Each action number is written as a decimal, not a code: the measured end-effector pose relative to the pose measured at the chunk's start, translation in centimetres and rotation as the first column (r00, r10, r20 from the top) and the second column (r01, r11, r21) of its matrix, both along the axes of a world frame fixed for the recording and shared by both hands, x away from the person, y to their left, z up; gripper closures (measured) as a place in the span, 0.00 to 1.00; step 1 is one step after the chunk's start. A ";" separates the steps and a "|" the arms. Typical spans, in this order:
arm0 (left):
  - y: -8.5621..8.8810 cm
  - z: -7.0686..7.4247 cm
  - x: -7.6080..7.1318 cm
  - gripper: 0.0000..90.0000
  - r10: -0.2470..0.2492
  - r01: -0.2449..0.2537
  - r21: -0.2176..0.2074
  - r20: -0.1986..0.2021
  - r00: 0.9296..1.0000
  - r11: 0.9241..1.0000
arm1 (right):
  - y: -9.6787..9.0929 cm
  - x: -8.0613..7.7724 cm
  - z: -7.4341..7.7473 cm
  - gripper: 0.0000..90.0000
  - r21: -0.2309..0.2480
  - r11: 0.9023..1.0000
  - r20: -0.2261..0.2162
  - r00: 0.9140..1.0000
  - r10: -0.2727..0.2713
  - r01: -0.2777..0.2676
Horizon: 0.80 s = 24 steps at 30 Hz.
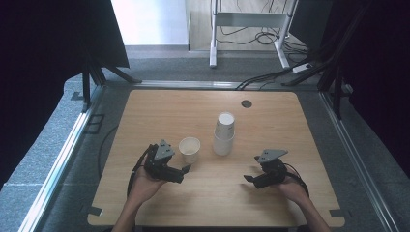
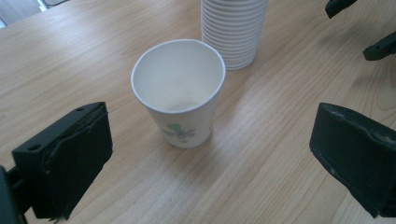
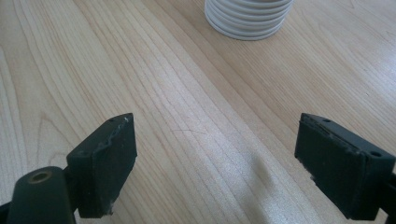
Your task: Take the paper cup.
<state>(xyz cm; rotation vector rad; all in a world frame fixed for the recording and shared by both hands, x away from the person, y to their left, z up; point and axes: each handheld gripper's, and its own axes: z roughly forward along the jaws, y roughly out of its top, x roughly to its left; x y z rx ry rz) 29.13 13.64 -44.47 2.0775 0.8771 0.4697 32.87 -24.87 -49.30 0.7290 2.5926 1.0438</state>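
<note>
The single paper cup stands upright near the middle of the tabletop, straight ahead of the left gripper, whose fingers are spread and empty. The cup stack stands just beyond it, apart. The right gripper, nearer the right edge, is farther off, its fingers also spread.

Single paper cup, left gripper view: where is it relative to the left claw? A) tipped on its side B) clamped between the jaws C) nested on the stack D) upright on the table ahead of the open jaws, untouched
D: the single paper cup stands upright on the table, ahead of the left claw, whose jaws are wide apart and clear of it; the cup stack stands behind.
</note>
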 end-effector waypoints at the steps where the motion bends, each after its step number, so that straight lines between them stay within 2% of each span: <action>1: 0.1 -0.2 -0.1 0.00 0.002 -0.002 -0.003 0.004 1.000 1.000 | 0.0 0.0 0.0 0.14 0.001 1.000 0.001 1.000 0.000 0.000; 7: 0.3 -1.2 -0.6 0.00 0.007 -0.007 -0.014 0.014 1.000 1.000 | 0.0 -0.1 0.0 0.14 0.006 1.000 0.004 1.000 0.002 -0.002; 12: 0.2 -2.4 -0.9 0.00 0.004 -0.004 0.016 0.013 1.000 1.000 | 0.0 -0.1 0.0 0.14 0.008 1.000 0.007 1.000 0.006 -0.006; 24: 0.1 -4.3 -1.3 0.00 0.011 -0.011 0.004 -0.023 1.000 1.000 | -0.2 -0.5 0.0 0.14 0.014 1.000 0.006 1.000 0.003 -0.003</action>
